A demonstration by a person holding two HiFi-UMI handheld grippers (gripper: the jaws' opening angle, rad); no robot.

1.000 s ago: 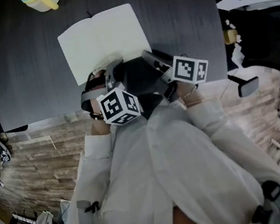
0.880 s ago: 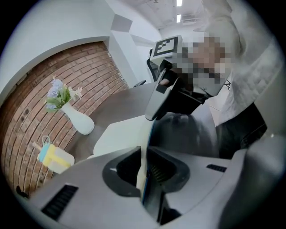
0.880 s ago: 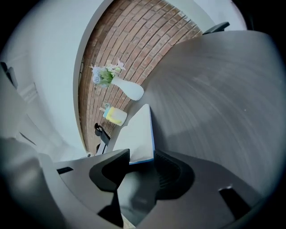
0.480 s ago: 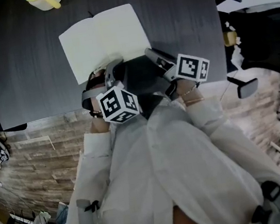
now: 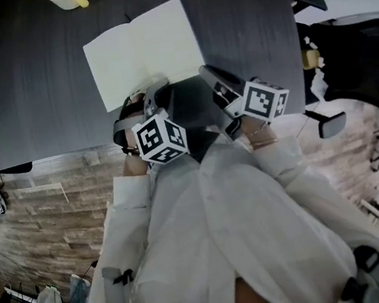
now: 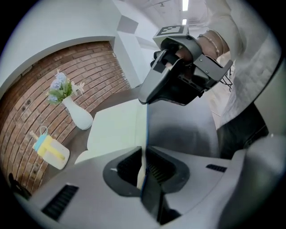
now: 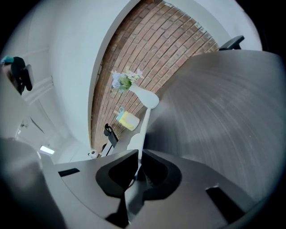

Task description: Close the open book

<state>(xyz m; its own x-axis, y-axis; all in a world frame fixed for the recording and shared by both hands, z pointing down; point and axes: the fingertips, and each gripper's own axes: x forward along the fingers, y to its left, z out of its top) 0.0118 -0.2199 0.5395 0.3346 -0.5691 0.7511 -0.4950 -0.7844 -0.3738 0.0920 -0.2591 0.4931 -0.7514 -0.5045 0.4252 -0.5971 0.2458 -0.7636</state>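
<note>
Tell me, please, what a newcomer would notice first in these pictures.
The pale open book stands out first, lying with blank pages up on the dark grey table. The left gripper and the right gripper are both clamped on its thin near edge, and the right jaws have just been closing on it. Beyond the book, a white vase with flowers stands before a brick wall.

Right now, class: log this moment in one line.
book: open on table | left gripper: shut on book | right gripper: jaws just closed on book
</note>
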